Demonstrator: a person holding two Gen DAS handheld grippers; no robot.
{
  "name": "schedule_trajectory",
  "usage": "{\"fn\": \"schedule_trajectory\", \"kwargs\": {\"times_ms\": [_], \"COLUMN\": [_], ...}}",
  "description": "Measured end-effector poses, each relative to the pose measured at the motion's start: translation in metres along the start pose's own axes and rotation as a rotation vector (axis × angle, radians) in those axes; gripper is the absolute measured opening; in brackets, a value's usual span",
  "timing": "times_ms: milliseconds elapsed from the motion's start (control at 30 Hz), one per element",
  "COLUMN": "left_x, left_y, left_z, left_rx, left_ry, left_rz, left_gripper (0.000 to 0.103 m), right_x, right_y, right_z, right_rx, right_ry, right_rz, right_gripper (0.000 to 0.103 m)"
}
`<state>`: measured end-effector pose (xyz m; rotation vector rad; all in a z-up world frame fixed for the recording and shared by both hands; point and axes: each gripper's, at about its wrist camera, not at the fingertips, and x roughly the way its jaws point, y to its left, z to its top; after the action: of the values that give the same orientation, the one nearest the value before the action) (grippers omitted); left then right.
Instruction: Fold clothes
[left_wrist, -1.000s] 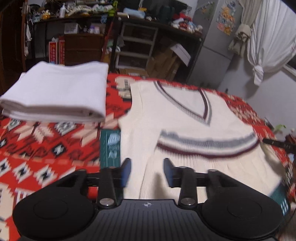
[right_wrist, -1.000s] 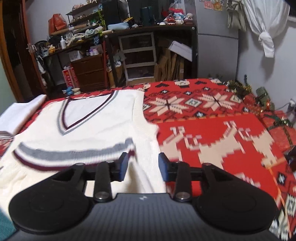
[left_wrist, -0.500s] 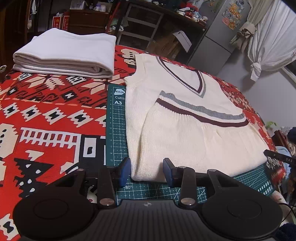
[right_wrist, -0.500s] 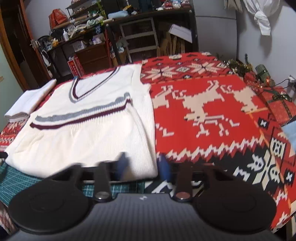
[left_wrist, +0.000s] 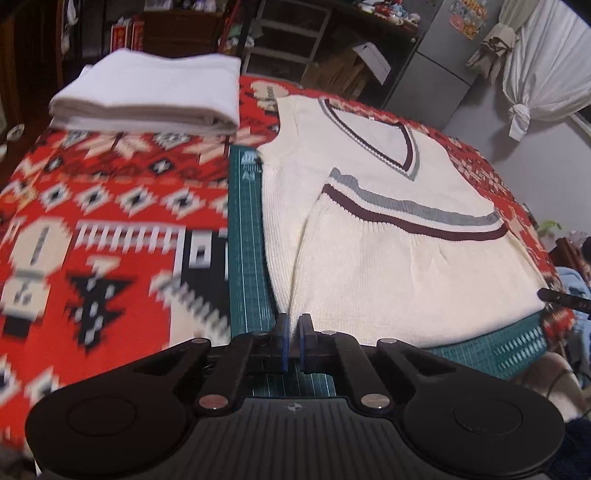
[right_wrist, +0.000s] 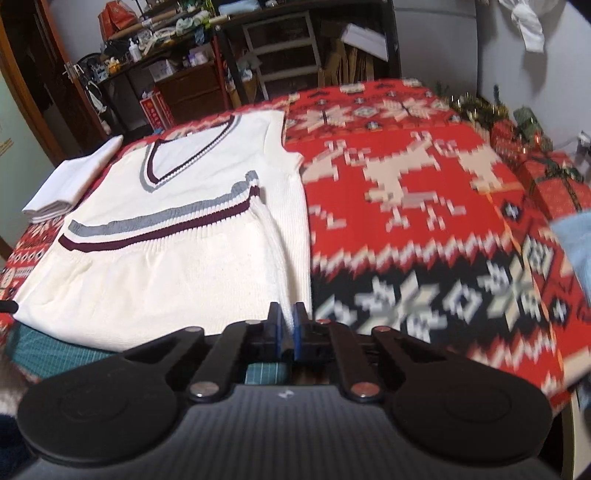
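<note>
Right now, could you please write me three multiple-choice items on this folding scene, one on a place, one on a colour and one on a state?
1. Where does the folded white cloth lie relative to the knit vest in the left wrist view?
A. To the vest's left, apart from it
B. On top of the vest
C. Under the vest

2. What colour is the cutting mat under the vest?
A. Yellow
B. Green
C. Pink

3. How does the vest's striped hem lie?
A. Hanging off the table
B. Rolled into a tube
C. Folded up over the chest, below the V-neck

Answers: 1 A, red tablecloth shows between them; 2 B, a green gridded strip flanks the vest; 3 C, the grey and maroon stripes cross just below the neckline.
</note>
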<state>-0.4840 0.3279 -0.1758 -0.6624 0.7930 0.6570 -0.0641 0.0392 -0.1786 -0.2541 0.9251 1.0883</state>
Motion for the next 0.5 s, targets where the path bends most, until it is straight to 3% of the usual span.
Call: {"fn": "schedule_trajectory", "kwargs": {"times_ms": [267, 400, 500], "left_x": [-0.024, -0.030, -0.042], "left_y": [-0.003, 0.000, -0.002], "left_z": [-0.051, -0.055, -0.043], "left_rx": [-0.047, -0.066, -0.016], "left_ry": [0.109, 0.111, 0.067], "left_rz": [0.011, 0.051, 0.087], "left_gripper": [0.006, 0.024, 0.024], "right_x": [-0.034, -0.049, -0.059], "right_y": [-0.003, -0.005, -0.005], "right_z": [-0.034, -0.039, -0.035], "right_rx": [0.018, 0.024, 0.003], "right_ry": [0.092, 0.089, 0.066], "right_rz": [0.004, -0.003, -0.026], "right_gripper": [0.007, 0.013, 0.013]}}
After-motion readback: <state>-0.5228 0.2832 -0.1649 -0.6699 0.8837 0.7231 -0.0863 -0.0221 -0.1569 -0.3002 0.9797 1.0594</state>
